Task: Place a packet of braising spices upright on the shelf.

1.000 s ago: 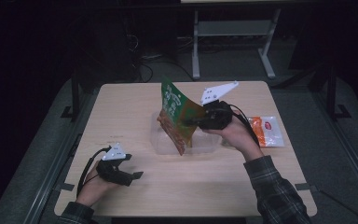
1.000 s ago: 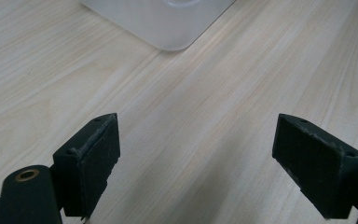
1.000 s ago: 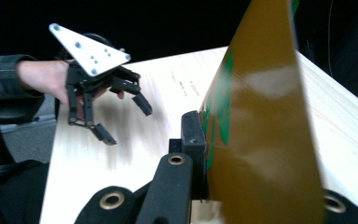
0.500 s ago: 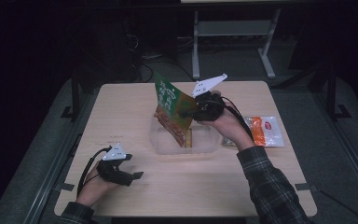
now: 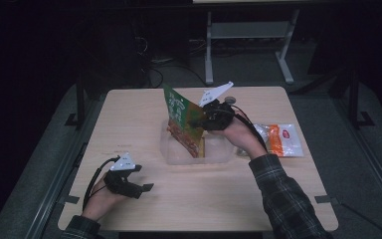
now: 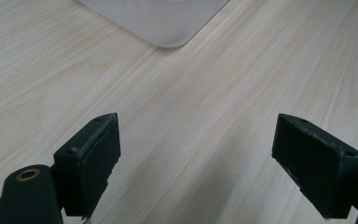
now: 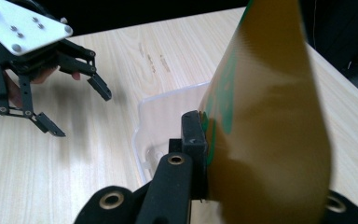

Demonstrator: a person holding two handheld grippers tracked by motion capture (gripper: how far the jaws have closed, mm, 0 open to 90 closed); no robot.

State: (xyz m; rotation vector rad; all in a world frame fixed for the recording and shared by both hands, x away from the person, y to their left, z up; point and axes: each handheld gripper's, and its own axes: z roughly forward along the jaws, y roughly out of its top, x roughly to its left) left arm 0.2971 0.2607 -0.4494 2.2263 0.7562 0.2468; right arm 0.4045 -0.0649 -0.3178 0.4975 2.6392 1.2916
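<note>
One packet (image 5: pixel 183 122), clamped in right gripper (image 5: pixel 201 121)

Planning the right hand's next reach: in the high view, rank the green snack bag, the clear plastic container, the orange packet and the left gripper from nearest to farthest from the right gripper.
1. Green snack bag: clamped in the right gripper.
2. Clear plastic container: just below it, mid-table.
3. Orange packet: table's right side.
4. Left gripper: near-left corner.

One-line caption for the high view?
Right tool holds a green-and-orange snack bag over a clear container; left tool rests open on the table.
</note>
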